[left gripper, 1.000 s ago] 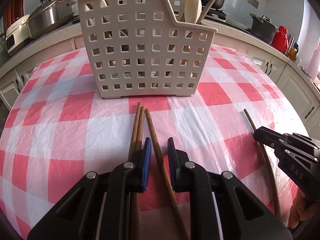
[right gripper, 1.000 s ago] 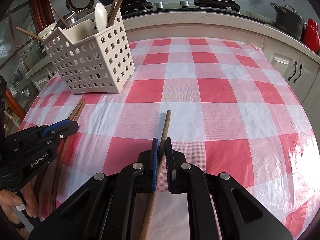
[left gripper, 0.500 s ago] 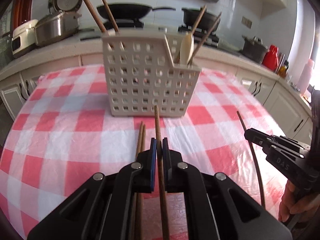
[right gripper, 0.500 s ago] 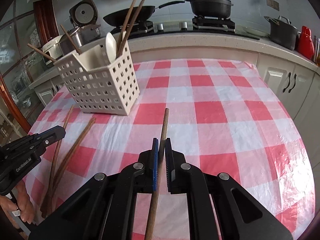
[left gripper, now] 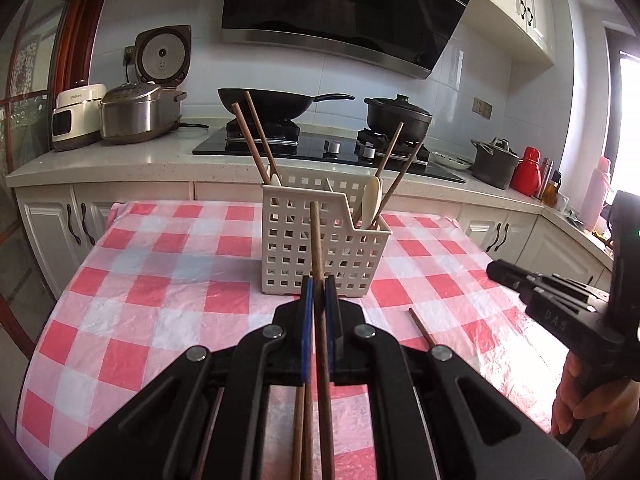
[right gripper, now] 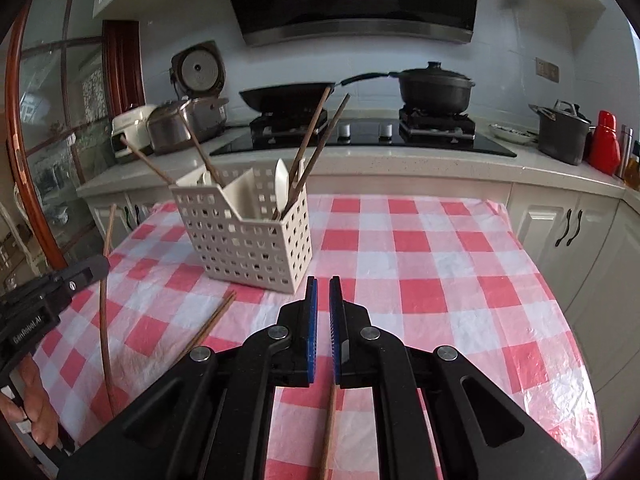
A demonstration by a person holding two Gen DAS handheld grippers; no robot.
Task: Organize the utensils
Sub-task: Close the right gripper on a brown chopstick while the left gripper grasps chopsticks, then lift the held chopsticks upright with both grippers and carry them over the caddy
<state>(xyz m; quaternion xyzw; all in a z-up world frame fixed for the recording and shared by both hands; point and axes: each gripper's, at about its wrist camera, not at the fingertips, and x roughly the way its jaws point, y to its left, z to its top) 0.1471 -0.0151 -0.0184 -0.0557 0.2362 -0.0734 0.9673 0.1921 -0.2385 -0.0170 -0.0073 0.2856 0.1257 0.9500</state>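
My left gripper point(left gripper: 318, 280) is shut on a brown chopstick point(left gripper: 315, 240), held off the cloth and pointing at the white slotted basket point(left gripper: 288, 248). Two more chopsticks point(left gripper: 300, 420) lie on the cloth under it. The basket point(right gripper: 248, 240) holds several chopsticks and a white spoon point(right gripper: 281, 178). My right gripper point(right gripper: 323, 280) is shut, with cloth showing between its fingertips. A chopstick point(right gripper: 330, 420) shows below and behind its pads. The left wrist view has this chopstick point(left gripper: 420, 326) lying on the cloth, apart from the right gripper point(left gripper: 496, 270).
The round table point(right gripper: 440, 264) carries a red and white checked cloth. Behind it runs a counter point(left gripper: 120, 160) with rice cookers, a hob, a wok point(left gripper: 272, 100) and black pots. A person's hand point(left gripper: 580, 400) holds the right gripper's handle.
The left gripper closed on one chopstick and lifted it toward the basket. Both grippers rose. The right gripper's chopstick no longer sticks out ahead of its pads.
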